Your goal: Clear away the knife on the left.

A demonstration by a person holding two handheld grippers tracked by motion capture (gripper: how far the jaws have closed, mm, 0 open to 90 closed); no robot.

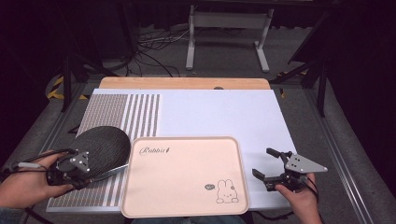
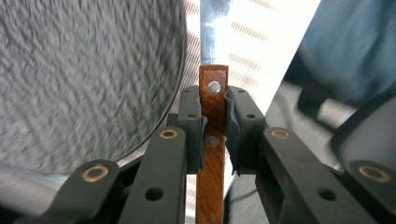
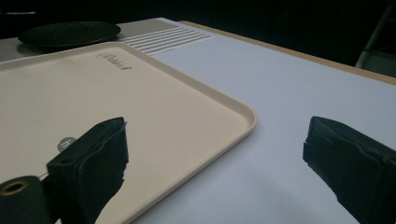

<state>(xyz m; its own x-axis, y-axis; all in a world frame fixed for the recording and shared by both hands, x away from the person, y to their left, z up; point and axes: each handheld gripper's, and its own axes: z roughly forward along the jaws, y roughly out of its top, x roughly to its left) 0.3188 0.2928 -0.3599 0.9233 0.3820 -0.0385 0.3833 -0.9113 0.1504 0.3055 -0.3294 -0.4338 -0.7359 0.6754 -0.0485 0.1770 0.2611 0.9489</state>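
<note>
A: Left gripper — jaws clamped on a wooden handle, its metal blade by the dark round mat, left of the pink tray.

B: Right gripper — jaws spread, nothing between, beside the tray.

We see the left claw at the desk's near left corner, with a knife handle between its pads. The round mat lies just beyond and right of this claw, on the striped cloth. The tray lies to the right of the left claw, on the desk. The right claw hangs just right of the tray, which is beside and ahead of it.
</note>
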